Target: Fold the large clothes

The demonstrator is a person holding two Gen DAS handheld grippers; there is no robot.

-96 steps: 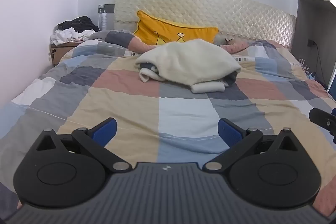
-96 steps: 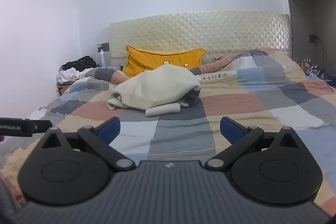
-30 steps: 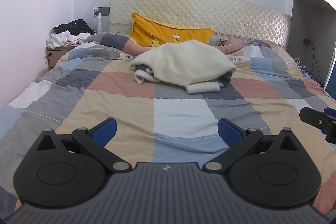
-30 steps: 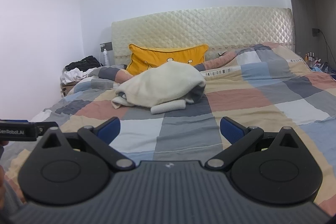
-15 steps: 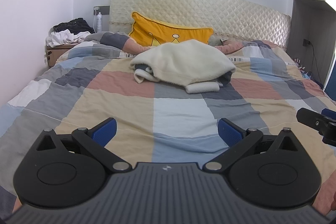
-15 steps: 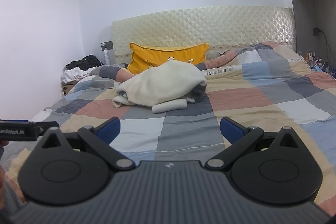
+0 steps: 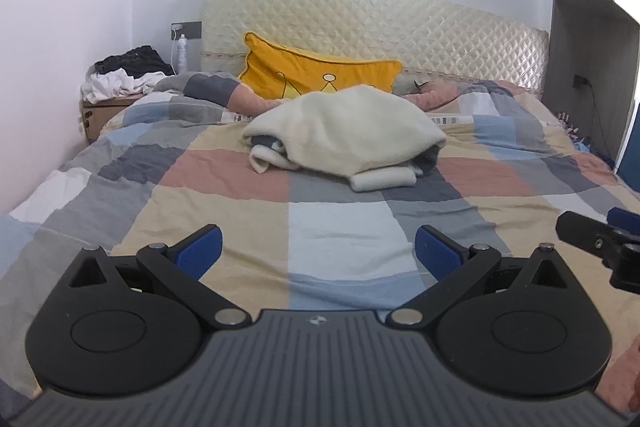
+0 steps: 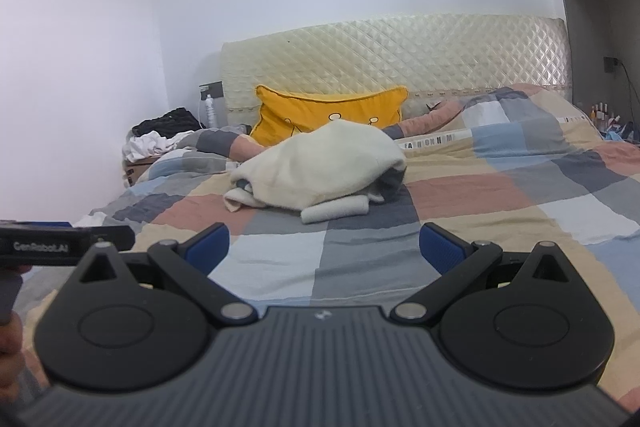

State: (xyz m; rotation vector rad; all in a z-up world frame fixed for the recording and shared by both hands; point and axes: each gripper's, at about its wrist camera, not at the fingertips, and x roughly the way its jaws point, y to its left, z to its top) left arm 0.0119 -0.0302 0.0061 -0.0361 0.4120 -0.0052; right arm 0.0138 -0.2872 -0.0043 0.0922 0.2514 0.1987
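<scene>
A cream fleece garment (image 7: 344,131) with a grey lining lies crumpled in a heap in the middle of the bed; it also shows in the right wrist view (image 8: 320,167). My left gripper (image 7: 318,253) is open and empty, held above the near part of the bed, well short of the garment. My right gripper (image 8: 324,247) is open and empty too, at a similar distance. The right gripper's tip shows at the right edge of the left wrist view (image 7: 592,237). The left gripper's side shows at the left edge of the right wrist view (image 8: 60,243).
The bed has a checked duvet (image 7: 336,231) in blue, grey, tan and pink. A yellow pillow (image 7: 316,73) leans on the quilted headboard (image 7: 372,23). A cardboard box with piled clothes (image 7: 120,75) stands at the far left by the wall. A grey cabinet (image 7: 584,47) stands at right.
Both grippers have shifted only slightly; the right gripper's tip has crept a little further into the left wrist view. The garment has not moved.
</scene>
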